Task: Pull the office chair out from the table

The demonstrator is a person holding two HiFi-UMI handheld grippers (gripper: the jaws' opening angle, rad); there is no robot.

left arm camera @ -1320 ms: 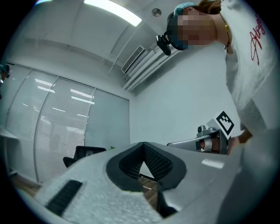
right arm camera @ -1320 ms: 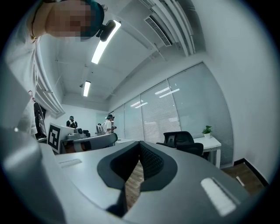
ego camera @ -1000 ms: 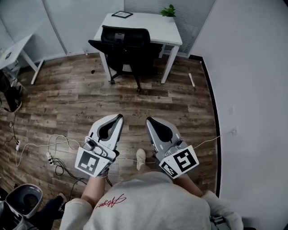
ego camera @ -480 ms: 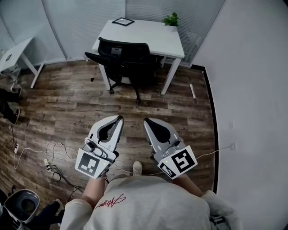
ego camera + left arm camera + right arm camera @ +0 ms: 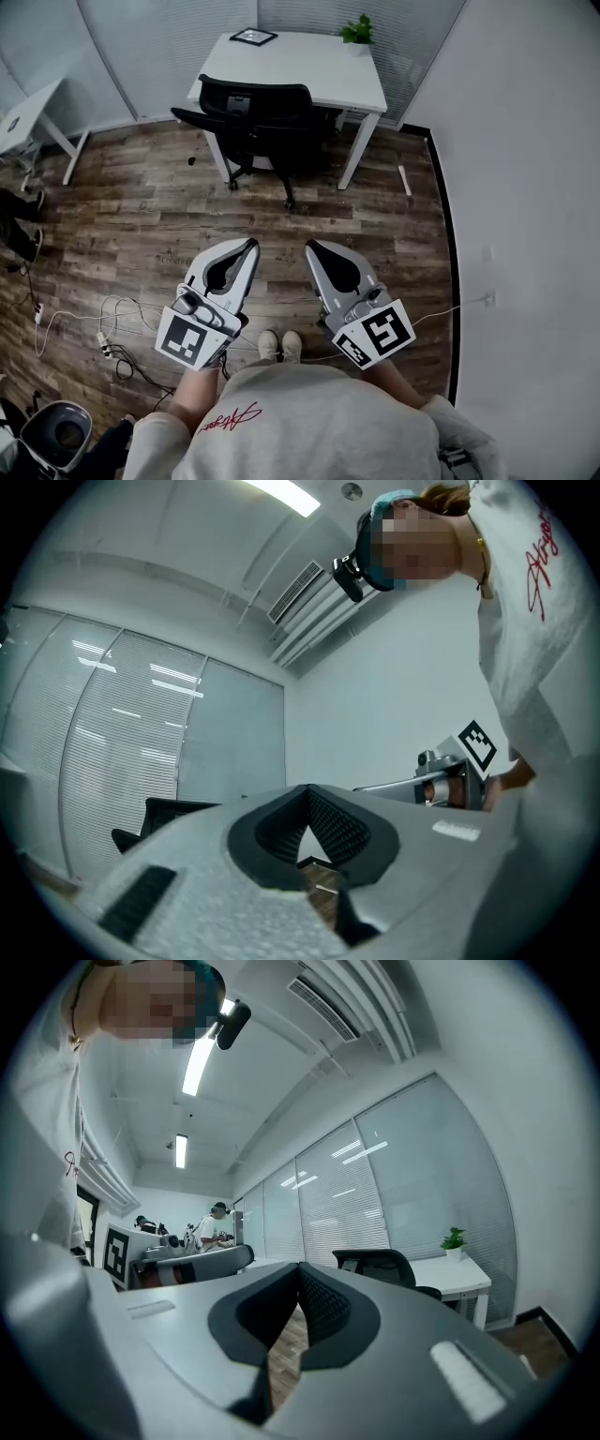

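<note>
1. The office chair [image 5: 258, 117] stands pushed in at the near edge of the counter [image 5: 314, 70], toward its left half. Its backrest faces the person, its seat is tucked under the top, and its wheeled base shows on the wooden floor [image 5: 187, 216] just in front of the counter.
2. On the counter, a picture frame [image 5: 253, 37] lies at the far left corner and a small plant [image 5: 356, 30] stands at the far right corner.
3. The left gripper [image 5: 251, 244] and the right gripper [image 5: 311, 246] are held side by side, well short of the counter and pointing toward it. Both sets of jaws are clenched on nothing; only floor shows through the gaps behind the pads.
4. Compared with a second ago, the person has stepped toward the counter. Both shoes [image 5: 279, 345] now stand together beneath the grippers, where one showed before. The floor cables [image 5: 117, 323] and the bin [image 5: 56, 436] have slid further behind. The chair has not shifted against the counter, and the jaws have stayed closed.
5. This reads as the approach: the chair is untouched and a stretch of floor still separates it from the grippers. The jaws will probably need to open before they can take the backrest.
</note>
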